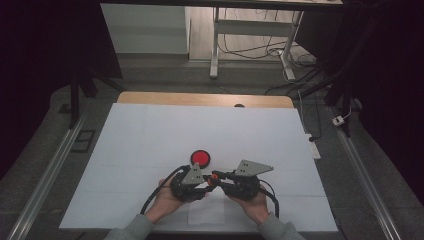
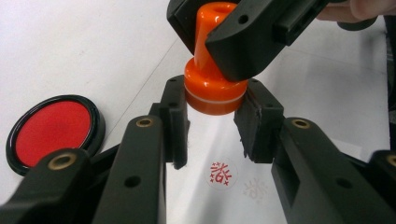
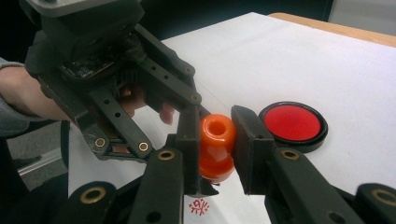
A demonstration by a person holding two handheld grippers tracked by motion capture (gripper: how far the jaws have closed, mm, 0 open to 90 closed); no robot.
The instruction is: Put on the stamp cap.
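High view, both tongs [image 1: 212,181] clamping orange stamp [image 1: 214,176], ink pad [image 1: 200,157] near.

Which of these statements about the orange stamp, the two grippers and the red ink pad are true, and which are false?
1. Both grippers grip the orange stamp. True: the right gripper clamps its handle, the left gripper its base.
2. The stamp rests in the ink pad. False: the open pad lies apart, beside it.
3. The white sheet bears red prints. True.
4. The ink pad is blue. False: it is red with a black rim.
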